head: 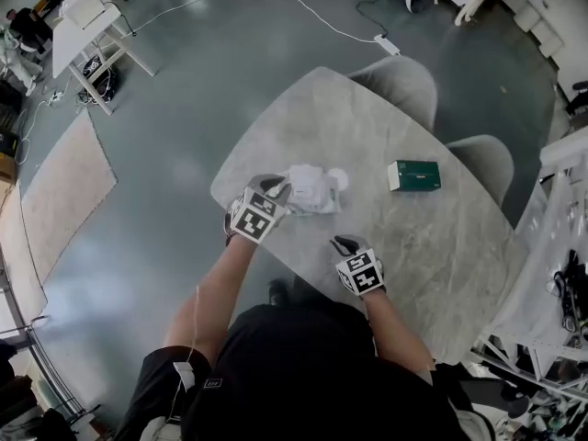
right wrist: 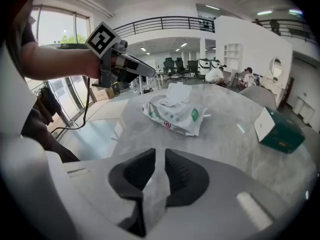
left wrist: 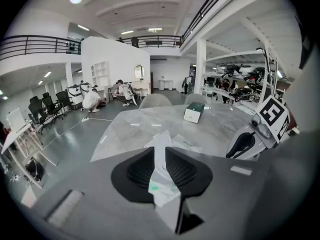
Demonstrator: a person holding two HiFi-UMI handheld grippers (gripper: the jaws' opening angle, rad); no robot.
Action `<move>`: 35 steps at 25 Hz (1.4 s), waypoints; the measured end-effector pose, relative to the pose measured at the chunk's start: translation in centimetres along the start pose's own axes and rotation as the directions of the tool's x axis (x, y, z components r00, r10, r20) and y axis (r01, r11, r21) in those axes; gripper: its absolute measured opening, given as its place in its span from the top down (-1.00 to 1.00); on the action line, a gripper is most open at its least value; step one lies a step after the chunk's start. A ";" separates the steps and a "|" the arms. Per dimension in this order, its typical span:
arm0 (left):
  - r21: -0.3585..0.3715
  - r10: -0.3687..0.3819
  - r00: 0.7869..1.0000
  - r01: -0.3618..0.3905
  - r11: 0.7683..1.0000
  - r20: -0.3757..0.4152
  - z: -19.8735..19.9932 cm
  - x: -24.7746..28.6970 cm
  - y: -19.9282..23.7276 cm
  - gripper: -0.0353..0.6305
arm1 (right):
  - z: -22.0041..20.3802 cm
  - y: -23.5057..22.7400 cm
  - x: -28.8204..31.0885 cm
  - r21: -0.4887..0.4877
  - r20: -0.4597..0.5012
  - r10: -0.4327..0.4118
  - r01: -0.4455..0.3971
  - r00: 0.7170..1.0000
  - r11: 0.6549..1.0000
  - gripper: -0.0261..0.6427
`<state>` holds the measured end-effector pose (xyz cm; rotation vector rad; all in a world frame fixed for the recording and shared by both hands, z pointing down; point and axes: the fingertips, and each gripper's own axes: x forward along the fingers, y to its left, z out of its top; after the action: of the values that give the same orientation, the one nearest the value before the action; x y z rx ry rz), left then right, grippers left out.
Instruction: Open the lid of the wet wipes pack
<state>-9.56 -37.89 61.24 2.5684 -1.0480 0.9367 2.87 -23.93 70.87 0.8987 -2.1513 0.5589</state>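
Note:
The white wet wipes pack (head: 310,191) lies crumpled on the grey marble table (head: 441,246), and a white round flap (head: 337,178) is lifted at its top. My left gripper (head: 274,189) hovers just off the pack's left end. Its jaws are a narrow slit apart and hold nothing. In the left gripper view the pack (left wrist: 165,140) shows through that slit, beyond the jaw tips. My right gripper (head: 346,243) is nearer the table's front edge, well clear of the pack (right wrist: 175,111). It is open by a slit, with nothing between its jaws.
A green box (head: 414,175) stands on the table to the right of the pack. Two grey chairs (head: 400,81) sit at the table's far side. A white desk (head: 87,26) and floor cables lie far left. Shelving (head: 560,274) crowds the right edge.

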 end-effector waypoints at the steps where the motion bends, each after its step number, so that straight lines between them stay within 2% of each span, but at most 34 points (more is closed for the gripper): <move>1: -0.007 0.001 1.000 -0.001 1.000 0.019 0.0 -1.2 -0.6 0.66 | -0.3 0.8 -0.6 0.015 0.004 -0.002 0.002 1.000 1.000 0.73; 5: -0.015 0.012 0.997 -0.011 1.000 0.077 -0.2 -6.1 -2.3 0.68 | -0.1 3.8 -2.8 0.005 0.036 -0.012 0.012 0.999 1.000 0.73; 11: -0.058 0.022 0.988 -0.013 0.998 0.154 -0.6 -11.6 -4.6 0.71 | 2.1 5.9 -7.6 0.007 0.139 -0.044 0.043 0.989 0.999 0.73; 18: -0.121 0.056 0.976 -0.031 0.992 0.211 -0.8 -16.0 -6.1 0.74 | 4.5 7.6 -11.9 0.011 0.229 -0.022 0.020 0.973 1.000 0.73; 23: -0.149 0.088 0.967 -0.053 0.987 0.240 0.3 -16.6 -7.1 0.75 | 6.3 6.6 -13.7 -0.013 0.294 0.017 -0.014 0.956 1.000 0.73; 29: -0.233 0.108 0.959 -0.046 0.971 0.264 1.9 -16.6 -10.1 0.76 | 6.9 3.8 -18.6 -0.004 0.378 0.028 -0.028 0.925 1.000 0.74; 35: -0.257 0.147 0.944 -0.070 0.964 0.295 4.2 -17.2 -12.1 0.78 | 6.5 1.8 -22.2 -0.009 0.429 0.061 -0.063 0.901 0.998 0.90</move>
<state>-8.61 -21.38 47.61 2.5200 -1.3083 0.3932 9.46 -17.29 49.66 1.0343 -2.5829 0.4245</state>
